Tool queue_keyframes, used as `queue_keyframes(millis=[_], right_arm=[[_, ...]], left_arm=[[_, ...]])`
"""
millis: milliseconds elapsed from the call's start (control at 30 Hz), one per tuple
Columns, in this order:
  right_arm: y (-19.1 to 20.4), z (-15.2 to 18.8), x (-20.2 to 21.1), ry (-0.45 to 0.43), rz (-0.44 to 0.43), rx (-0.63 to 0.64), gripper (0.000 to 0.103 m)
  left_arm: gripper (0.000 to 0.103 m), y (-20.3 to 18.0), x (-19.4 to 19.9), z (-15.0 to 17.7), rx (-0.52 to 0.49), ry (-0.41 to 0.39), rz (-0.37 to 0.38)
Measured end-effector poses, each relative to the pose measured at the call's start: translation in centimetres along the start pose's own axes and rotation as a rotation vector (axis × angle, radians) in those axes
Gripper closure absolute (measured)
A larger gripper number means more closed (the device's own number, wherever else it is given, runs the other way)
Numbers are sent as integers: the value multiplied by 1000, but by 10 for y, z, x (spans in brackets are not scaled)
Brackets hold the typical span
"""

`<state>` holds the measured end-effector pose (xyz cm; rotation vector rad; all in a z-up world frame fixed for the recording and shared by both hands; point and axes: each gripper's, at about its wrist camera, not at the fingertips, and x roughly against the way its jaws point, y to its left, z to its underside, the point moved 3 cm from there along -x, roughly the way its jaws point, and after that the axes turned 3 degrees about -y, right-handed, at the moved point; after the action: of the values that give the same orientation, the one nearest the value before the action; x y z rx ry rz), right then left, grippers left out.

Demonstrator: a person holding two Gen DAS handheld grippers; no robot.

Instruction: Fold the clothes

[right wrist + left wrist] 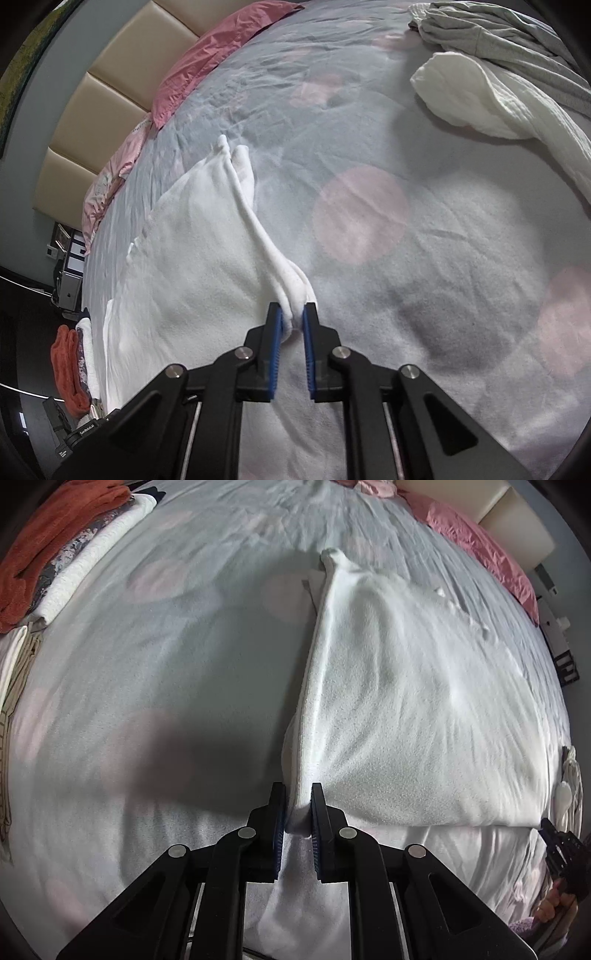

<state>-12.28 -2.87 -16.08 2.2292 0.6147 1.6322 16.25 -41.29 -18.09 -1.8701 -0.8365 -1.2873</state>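
Grippers angled steeply down, left gripper (pixel 298 794) and right gripper (pixel 292 314) each pinching white garment (pixel 406 701) — bunched edges.

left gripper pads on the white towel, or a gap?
Touching. Left wrist view: both pads of the left gripper pinch the white towel's bunched edge.

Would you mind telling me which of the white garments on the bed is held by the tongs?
The white fleece garment near the pink pillows, pinched at both edges; the crinkled white cloth beside the grey garment lies untouched.
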Motion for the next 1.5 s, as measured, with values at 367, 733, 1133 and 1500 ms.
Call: queue_keyframes(millis=[367,733,1133,1500], right_arm=[[-16,2,5,46,-97,-151,80],[5,-12,22,-46,-148,-126,72],[54,-21,11,-40,-157,145,72],[57,-87,-25,-111,-188,174,56]], left_arm=[[61,11,13,-9,100,-25,-26],[61,-33,46,-28,65,-164,-36],[56,-61,58,-47,-119,-235,-80],[56,-26,21,-97,-72,-257,-98]])
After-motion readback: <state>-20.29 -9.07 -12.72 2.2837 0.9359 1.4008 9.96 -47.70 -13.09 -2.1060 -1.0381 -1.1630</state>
